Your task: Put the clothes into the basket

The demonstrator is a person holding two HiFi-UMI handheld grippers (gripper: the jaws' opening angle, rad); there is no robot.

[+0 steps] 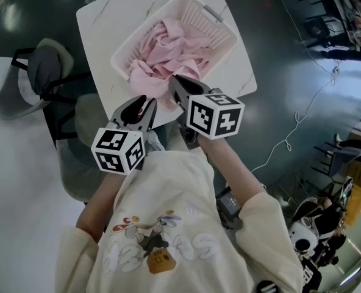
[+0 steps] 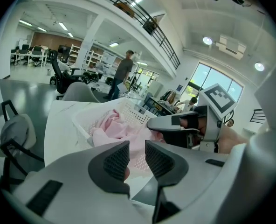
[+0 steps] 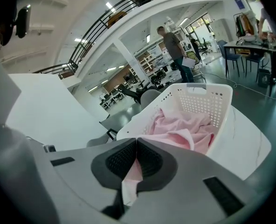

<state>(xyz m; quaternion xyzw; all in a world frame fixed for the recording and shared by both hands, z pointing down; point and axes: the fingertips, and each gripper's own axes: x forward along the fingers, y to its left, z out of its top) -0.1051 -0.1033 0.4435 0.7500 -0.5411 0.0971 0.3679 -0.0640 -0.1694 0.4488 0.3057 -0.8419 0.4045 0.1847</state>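
A white plastic basket (image 1: 220, 23) sits on a small white table (image 1: 107, 17) with pink clothes (image 1: 168, 47) piled inside. A pink edge hangs over the basket's near rim. My right gripper (image 1: 173, 79) reaches that near rim and is shut on a fold of the pink cloth (image 3: 131, 181), which shows pinched between its pads in the right gripper view (image 3: 136, 148). My left gripper (image 1: 145, 102) hovers just left of it, at the table's near edge. Its jaws (image 2: 137, 153) stand apart with nothing gripped. Through the gap I see the pink clothes (image 2: 112, 125) and the basket (image 2: 128, 107).
A dark chair (image 1: 43, 66) with a grey seat stands left of the table, and a second grey chair (image 1: 83, 133) is below it. A large white surface (image 1: 10, 163) fills the left. A cable (image 1: 302, 112) trails on the dark floor at right. A person (image 3: 170, 43) walks far behind.
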